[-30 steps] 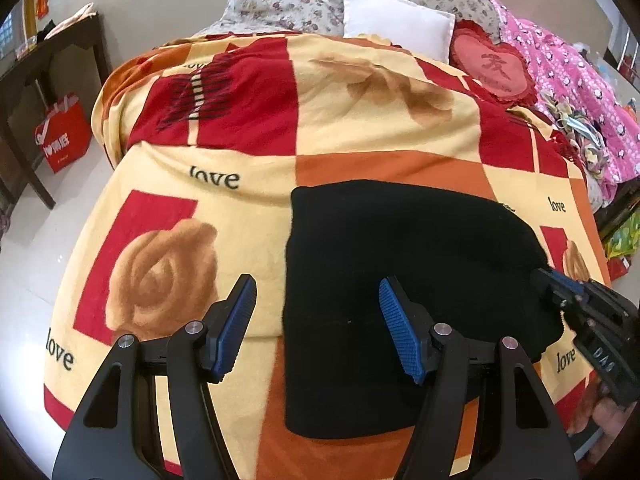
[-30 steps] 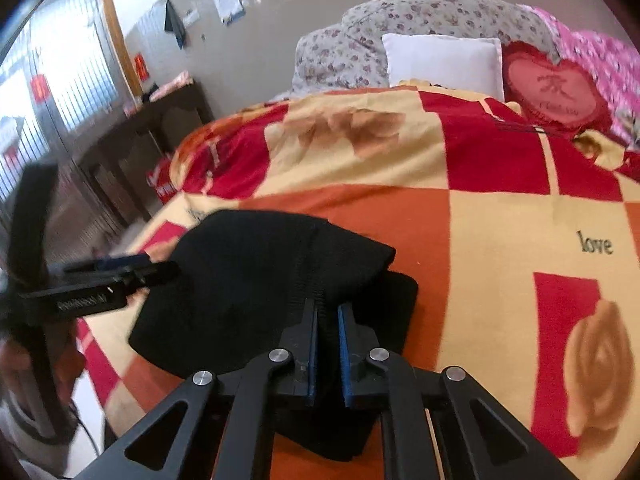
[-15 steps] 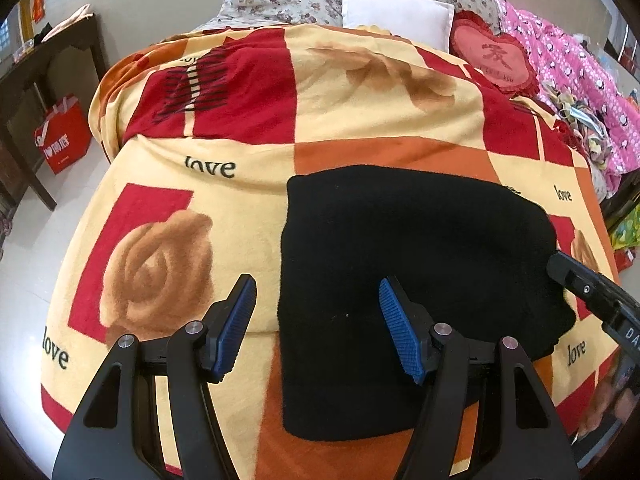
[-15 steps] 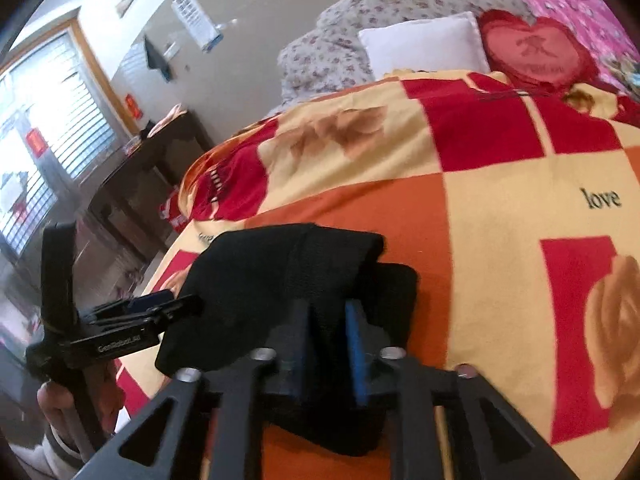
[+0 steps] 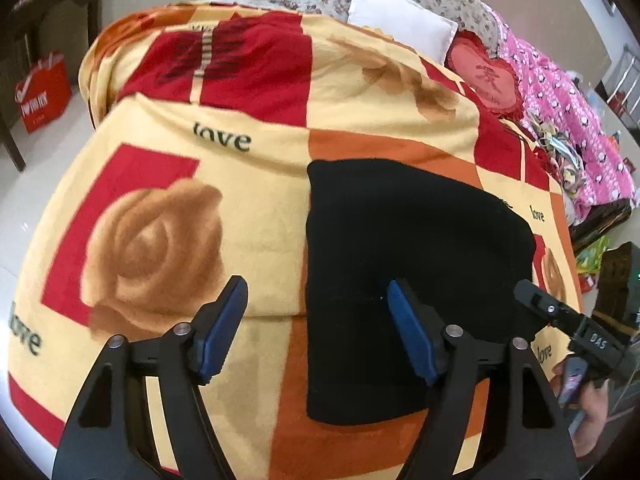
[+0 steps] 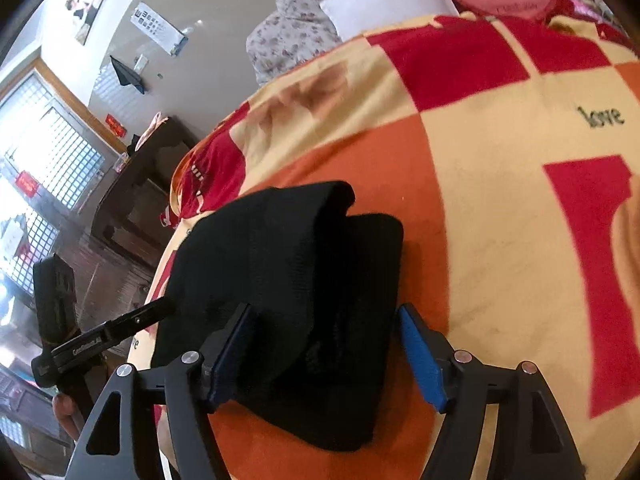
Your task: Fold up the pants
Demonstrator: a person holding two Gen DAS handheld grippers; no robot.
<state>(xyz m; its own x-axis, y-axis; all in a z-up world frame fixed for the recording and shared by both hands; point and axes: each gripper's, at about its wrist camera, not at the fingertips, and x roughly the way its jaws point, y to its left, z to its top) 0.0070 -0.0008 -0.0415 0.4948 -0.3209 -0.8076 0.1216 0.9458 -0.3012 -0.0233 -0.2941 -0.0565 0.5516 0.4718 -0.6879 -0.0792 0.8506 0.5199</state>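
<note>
The black pants (image 5: 404,264) lie folded into a compact stack on the patterned blanket (image 5: 224,216) near the bed's front edge. In the right wrist view the pants (image 6: 296,280) show a top layer folded over a lower one. My left gripper (image 5: 316,320) is open and empty, hovering over the stack's left edge. My right gripper (image 6: 326,356) is open, its blue pads (image 6: 422,356) standing either side of the stack's near end without pinching it. It also shows in the left wrist view (image 5: 560,316) at the stack's right side.
Pillows (image 5: 400,20), a red heart cushion (image 5: 486,76) and a pink quilt (image 5: 568,120) lie at the head of the bed. A dark wooden table (image 6: 136,196) and a red bag (image 5: 42,92) stand beside the bed on the left.
My right gripper was shut on the pants' folded edge; it has opened and let the cloth go. The top layer now rests on the stack. My left gripper stayed open.
</note>
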